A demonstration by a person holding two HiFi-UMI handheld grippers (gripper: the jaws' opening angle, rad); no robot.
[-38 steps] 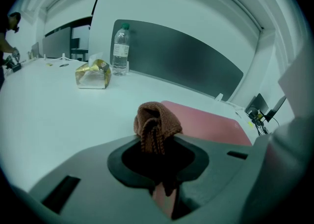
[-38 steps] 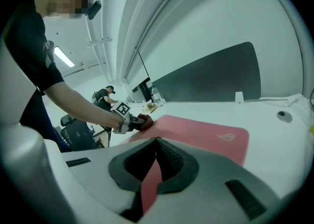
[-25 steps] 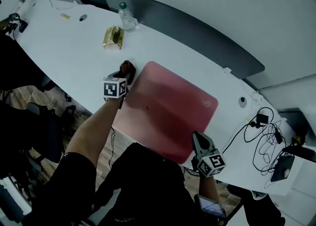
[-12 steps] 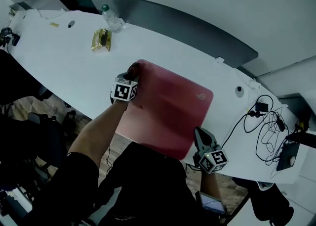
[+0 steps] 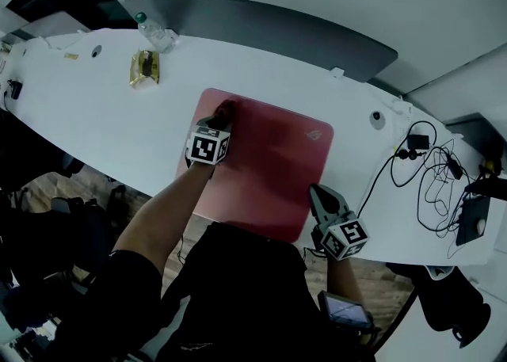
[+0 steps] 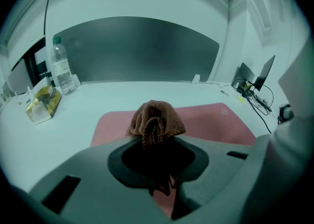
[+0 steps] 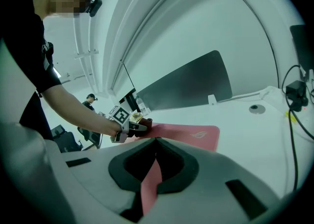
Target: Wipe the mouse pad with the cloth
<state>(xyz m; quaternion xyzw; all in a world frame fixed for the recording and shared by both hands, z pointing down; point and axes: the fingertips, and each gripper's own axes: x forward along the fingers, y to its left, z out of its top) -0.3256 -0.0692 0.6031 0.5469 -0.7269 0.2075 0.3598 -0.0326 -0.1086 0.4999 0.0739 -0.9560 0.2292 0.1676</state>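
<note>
Mouse pad (image 5: 269,170), pink, sits centre frame on the white table (image 5: 103,107). Left gripper (image 5: 223,110) is clenched on the brown cloth (image 6: 156,120) at the pad's upper left. Right gripper (image 5: 318,194) pinches the pad's lower-right edge.

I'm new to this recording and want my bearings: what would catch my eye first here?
A large red mouse pad lies on the long white table. The left gripper is shut on a bunched brown cloth at the pad's far left corner, while the right gripper, jaws together, sits at its near right edge. A tangle of black cables lies at the table's right end.
</note>
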